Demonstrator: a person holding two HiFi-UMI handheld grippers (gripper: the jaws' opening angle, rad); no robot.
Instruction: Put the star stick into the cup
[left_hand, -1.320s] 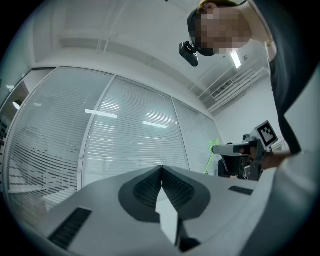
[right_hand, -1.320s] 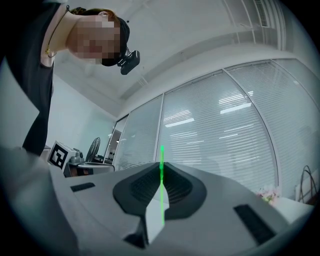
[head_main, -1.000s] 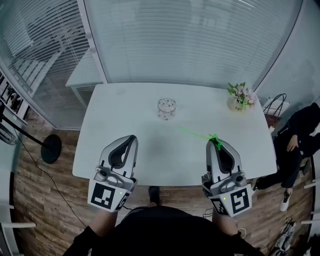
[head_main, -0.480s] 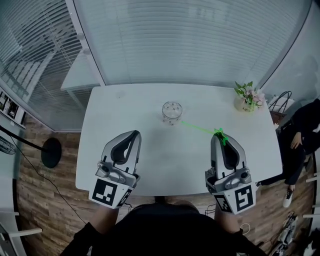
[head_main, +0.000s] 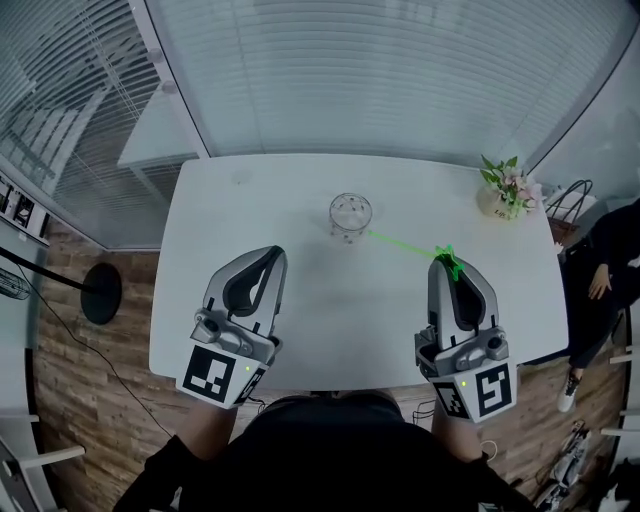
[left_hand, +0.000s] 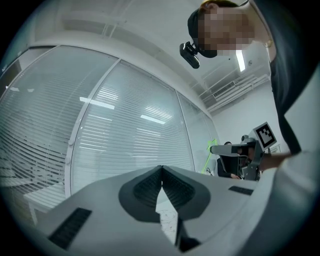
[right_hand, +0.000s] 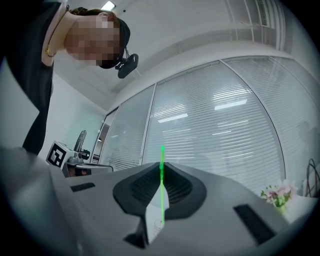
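A clear glass cup (head_main: 350, 214) stands upright on the white table (head_main: 250, 200), toward its far side. My right gripper (head_main: 452, 268) is shut on the green star stick (head_main: 405, 244), which it grips near the star end. The thin stem points left and away, and its far tip ends just right of the cup's base. In the right gripper view the stick (right_hand: 162, 190) runs up between the closed jaws of the right gripper (right_hand: 162, 167). My left gripper (head_main: 270, 258) hovers over the table's left half, shut and holding nothing; its tips meet in the left gripper view (left_hand: 161, 169).
A small pot of pink flowers (head_main: 508, 190) sits at the table's far right corner. A person in dark clothes (head_main: 612, 270) sits right of the table. A round black stand base (head_main: 100, 293) rests on the wooden floor at the left. Glass walls with blinds lie beyond.
My right gripper has carried the stick forward and left, so the stem's tip now lies close beside the cup. The left gripper has barely moved.
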